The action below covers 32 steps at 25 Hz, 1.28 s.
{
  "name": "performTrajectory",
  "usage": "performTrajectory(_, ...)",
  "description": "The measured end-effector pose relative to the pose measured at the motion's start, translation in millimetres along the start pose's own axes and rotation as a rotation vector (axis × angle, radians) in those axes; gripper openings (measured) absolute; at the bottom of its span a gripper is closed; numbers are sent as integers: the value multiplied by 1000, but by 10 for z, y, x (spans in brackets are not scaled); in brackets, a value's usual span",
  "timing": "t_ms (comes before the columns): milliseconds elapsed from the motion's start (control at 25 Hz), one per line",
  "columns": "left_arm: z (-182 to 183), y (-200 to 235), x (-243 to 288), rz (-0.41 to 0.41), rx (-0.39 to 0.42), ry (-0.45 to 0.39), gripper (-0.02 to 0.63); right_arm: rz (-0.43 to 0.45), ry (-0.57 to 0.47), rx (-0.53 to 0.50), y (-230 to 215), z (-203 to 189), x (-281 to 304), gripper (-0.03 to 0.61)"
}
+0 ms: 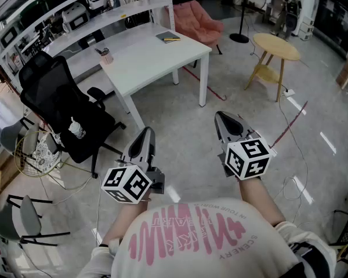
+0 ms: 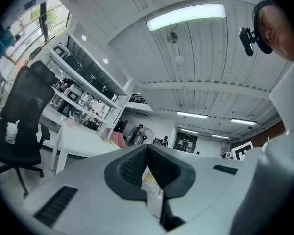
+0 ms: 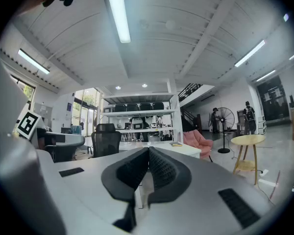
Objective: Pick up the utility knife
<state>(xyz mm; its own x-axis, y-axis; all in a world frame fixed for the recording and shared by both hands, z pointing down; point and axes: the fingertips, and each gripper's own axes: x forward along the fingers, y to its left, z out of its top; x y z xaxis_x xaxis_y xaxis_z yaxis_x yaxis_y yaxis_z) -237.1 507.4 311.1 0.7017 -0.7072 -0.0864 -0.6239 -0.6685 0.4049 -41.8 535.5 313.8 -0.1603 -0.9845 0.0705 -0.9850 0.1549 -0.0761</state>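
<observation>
In the head view, the left gripper [image 1: 146, 132] sits at lower centre-left and the right gripper [image 1: 221, 116] at centre-right. Both are held out level over the grey floor [image 1: 180, 132], each with its marker cube nearest the person's white shirt [image 1: 191, 236]. Both sets of jaws are pressed together with nothing between them. The white desk [image 1: 156, 57] stands in the upper middle, well apart from both grippers. A cup [image 1: 106, 55] is near its left edge. At its far right corner a small yellow item [image 1: 171, 39] lies on a dark pad [image 1: 166, 36]. It is too small to tell whether this is the utility knife. A black office chair [image 1: 64, 109] stands at the left, a pink armchair [image 1: 197, 19] behind the desk, and a round wooden table [image 1: 275, 46] at the upper right.

In the left gripper view, the ribbed black pads meet at their tips and pinch nothing. The desk and the black chair appear at the left, under a long ceiling light [image 2: 186, 16].

In the right gripper view, the jaws are likewise closed on nothing. Straight beyond them stands the desk, with the dark pad on its corner. The pink armchair and the round table are to the right.
</observation>
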Motion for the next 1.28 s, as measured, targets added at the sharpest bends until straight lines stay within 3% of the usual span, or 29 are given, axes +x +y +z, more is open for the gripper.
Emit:
performTrajectory(520,-19,95,61,-16,-11,-8,24,-14,1,-5,-35,-58,54,13)
performTrajectory(800,-75,268,70,13,-42,3,24,0,16,119,-111,-235,130,15)
performTrajectory(1120,-143,629,447,34,-84,32,23,-5,74,103,-267,-388,628,15)
performTrajectory(1280,-33,961,900,40,-101,14,23,8,82,78,-422,-341,1114,15)
